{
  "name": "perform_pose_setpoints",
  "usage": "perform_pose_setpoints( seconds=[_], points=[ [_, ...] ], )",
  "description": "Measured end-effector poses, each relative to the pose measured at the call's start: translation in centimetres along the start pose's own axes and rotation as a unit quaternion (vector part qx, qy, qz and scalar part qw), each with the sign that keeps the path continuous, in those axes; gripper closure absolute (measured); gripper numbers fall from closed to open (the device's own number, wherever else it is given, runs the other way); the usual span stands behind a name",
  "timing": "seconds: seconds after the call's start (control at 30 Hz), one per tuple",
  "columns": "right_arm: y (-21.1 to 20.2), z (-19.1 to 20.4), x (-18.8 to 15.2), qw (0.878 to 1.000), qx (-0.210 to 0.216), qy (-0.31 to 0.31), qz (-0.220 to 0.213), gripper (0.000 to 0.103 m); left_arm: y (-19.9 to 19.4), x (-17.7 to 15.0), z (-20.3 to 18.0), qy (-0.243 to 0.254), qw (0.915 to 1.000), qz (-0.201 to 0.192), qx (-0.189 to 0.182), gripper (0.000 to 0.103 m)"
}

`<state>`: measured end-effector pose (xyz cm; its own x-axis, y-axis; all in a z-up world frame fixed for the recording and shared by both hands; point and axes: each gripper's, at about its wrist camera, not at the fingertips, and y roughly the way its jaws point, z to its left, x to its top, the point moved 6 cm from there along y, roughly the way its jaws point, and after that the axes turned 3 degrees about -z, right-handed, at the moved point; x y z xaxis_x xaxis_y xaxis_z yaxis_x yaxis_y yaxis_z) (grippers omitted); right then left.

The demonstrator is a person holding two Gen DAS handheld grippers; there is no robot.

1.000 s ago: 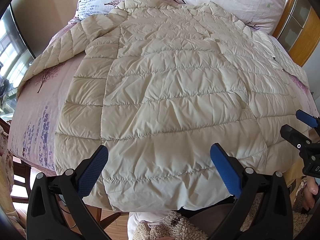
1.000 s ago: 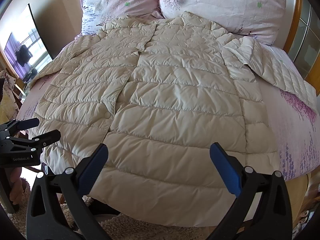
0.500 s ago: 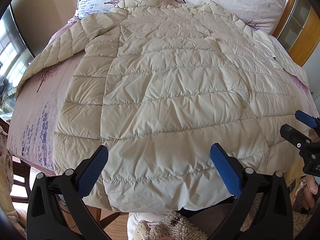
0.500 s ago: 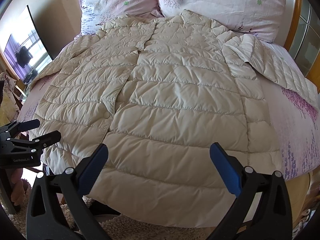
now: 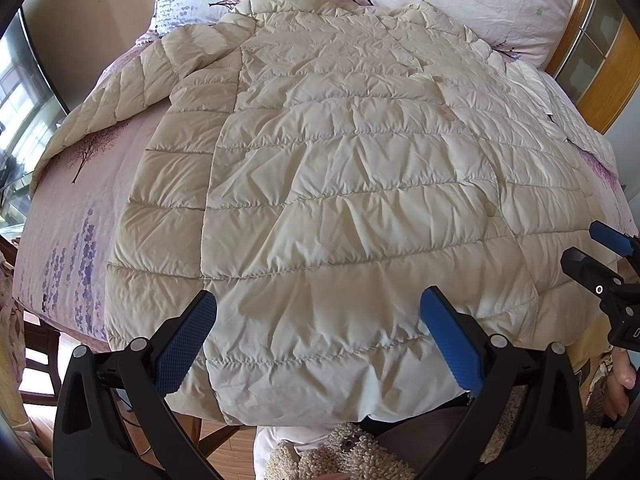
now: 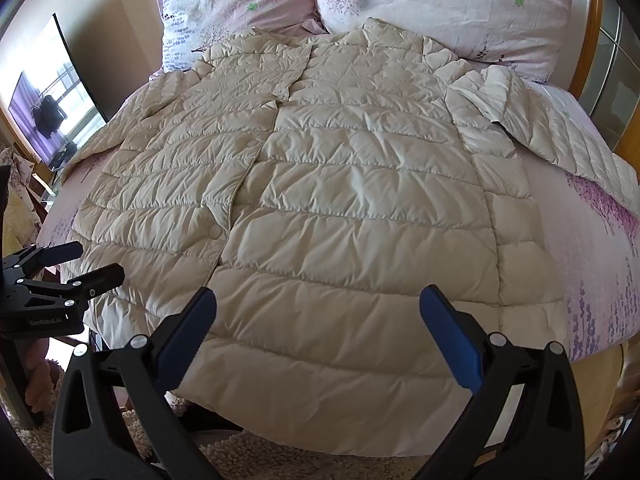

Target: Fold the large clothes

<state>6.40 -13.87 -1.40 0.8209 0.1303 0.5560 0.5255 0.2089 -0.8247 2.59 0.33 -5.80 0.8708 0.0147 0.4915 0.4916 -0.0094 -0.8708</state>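
Two tools are hovering over the foot of the bed, and neither is gripping anything. The left tool [image 5: 318,336] is spreading its blue pads wide apart above the coat's bottom hem, with nothing between them. The right tool [image 6: 318,336] is doing the same on its side, its jaws released and empty; it is also showing at the right edge of the left camera's view, and the left one at the left edge of the right camera's view, so the pair are flanking the hem from either corner.

Just beyond the pads, the cream quilted coat [image 6: 340,208] is lying face up and spread flat, its snap-button front closed down the middle and its collar reaching the two pink floral pillows [image 6: 440,4] at the headboard. One sleeve [image 5: 132,92] is trailing outward toward the left edge of the mattress; the other sleeve [image 6: 540,132] is angling away on the right, resting on the pink floral sheet [image 6: 592,240]. The hem is hanging a little over the bed's near edge.

As for progress, the coat appears laid out and smoothed but no fold is showing: both sleeves are lying outside the body and the length is undoubled. By my reckoning the folding itself is all still ahead, likely starting with a grip on the hem or the sleeves.
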Motion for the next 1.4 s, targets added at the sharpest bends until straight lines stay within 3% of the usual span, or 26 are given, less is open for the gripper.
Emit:
perform_pose_setpoints(
  seconds=[0.43, 0.57, 0.7, 0.8, 0.9, 1.03, 1.13, 1.2, 1.33, 1.4],
  points=[
    [0.0, -1.2, 1.4, 0.999, 0.029, 0.014, -0.026, 0.002, 0.6, 1.1, 0.6, -0.007, 0.9999, 0.005, -0.008, 0.001],
    [0.0, -4.2, 2.9, 0.995, 0.044, 0.062, -0.057, 0.002, 1.0, 2.3, 1.1, -0.011, 0.9998, 0.001, -0.018, 0.001],
    [-0.5, -9.4, 4.6, 0.984, 0.037, 0.145, -0.092, 0.002, 1.3, 3.8, 1.4, 0.0, 0.9998, -0.004, -0.022, 0.001],
    [-1.1, -14.8, 5.9, 0.968, 0.026, 0.223, -0.116, 0.002, 1.7, 5.2, 1.3, 0.003, 0.999, -0.007, -0.043, 0.001],
    [-1.3, -21.8, 6.4, 0.941, -0.014, 0.31, -0.138, 0.003, 2.0, 6.6, 1.1, 0.004, 0.9981, -0.015, -0.06, 0.001],
    [-0.7, -31.9, 5.5, 0.882, -0.022, 0.446, -0.149, 0.015, 2.5, 8.9, 1.3, 0.01, 0.9979, -0.025, -0.058, 0.001],
    [0.0, -37.8, 3.8, 0.832, -0.012, 0.534, -0.151, 0.029, 2.8, 10.5, 1.7, 0.005, 0.9966, -0.034, -0.075, 0.001],
    [0.3, -40.9, 2.7, 0.806, -0.017, 0.571, -0.155, 0.037, 2.9, 11.6, 1.8, -0.003, 0.9943, -0.051, -0.094, 0.001],
    [0.8, -44.9, 1.6, 0.779, -0.025, 0.604, -0.166, 0.049, 3.3, 13.4, 1.2, -0.018, 0.9862, -0.07, -0.149, 0.001],
    [1.0, -46.4, 1.2, 0.767, -0.018, 0.619, -0.169, 0.052, 3.8, 14.0, 0.6, -0.013, 0.9861, -0.065, -0.153, 0.001]
  ],
)
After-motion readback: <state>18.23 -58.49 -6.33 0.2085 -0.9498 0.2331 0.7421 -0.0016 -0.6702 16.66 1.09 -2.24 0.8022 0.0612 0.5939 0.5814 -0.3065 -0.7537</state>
